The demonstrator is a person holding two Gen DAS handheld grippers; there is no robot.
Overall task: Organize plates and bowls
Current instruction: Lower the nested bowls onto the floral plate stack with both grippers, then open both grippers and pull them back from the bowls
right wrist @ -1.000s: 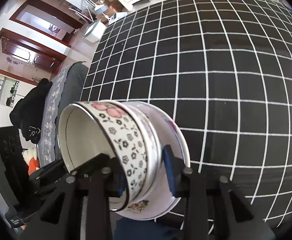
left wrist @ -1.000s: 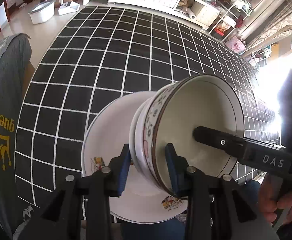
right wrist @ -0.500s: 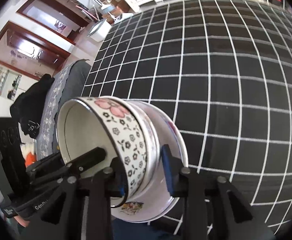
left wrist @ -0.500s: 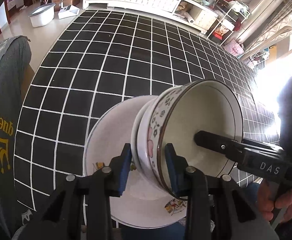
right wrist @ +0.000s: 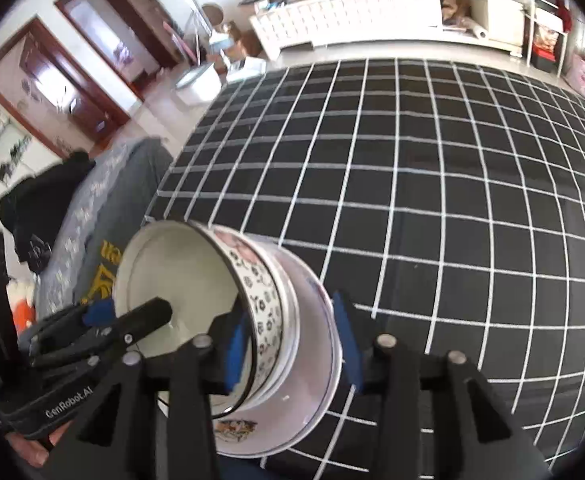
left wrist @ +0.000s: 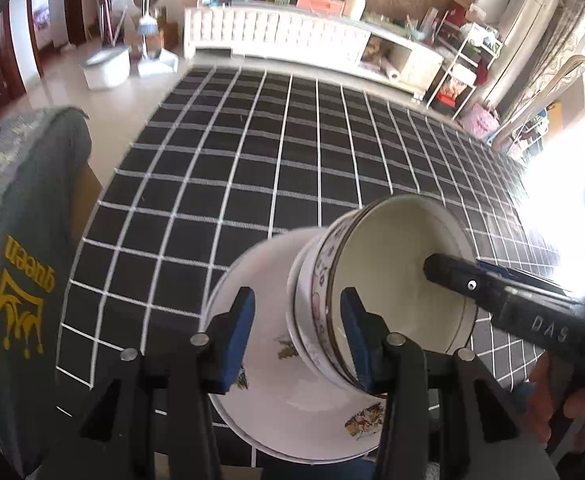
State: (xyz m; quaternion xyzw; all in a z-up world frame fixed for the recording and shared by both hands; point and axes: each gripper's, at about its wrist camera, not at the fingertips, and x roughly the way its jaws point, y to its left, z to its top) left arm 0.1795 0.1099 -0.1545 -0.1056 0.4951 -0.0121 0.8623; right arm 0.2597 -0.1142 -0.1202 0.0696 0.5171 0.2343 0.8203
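Note:
A stack sits at the near edge of the black checked table [left wrist: 284, 184]: a large white plate [left wrist: 268, 344] with cartoon prints, and nested floral-rimmed bowls [left wrist: 396, 280] on it. My left gripper [left wrist: 296, 334] is open, its blue pads straddling the near rims of the bowls with visible gaps. My right gripper [right wrist: 292, 354] is open too, straddling the bowl rims [right wrist: 264, 304] and the plate [right wrist: 312, 380] from the other side. Each gripper shows in the other's view, one finger inside the top bowl.
A grey cloth-covered chair back [left wrist: 24, 240] with yellow lettering stands left of the table. A white cabinet [left wrist: 292, 36] and shelves [left wrist: 464, 64] lie beyond the far edge. Bright window glare is on the right.
Both grippers have opened wider around the rims. The bowls and plate now rest lower on the table, and both cameras have tilted up and drawn back slightly.

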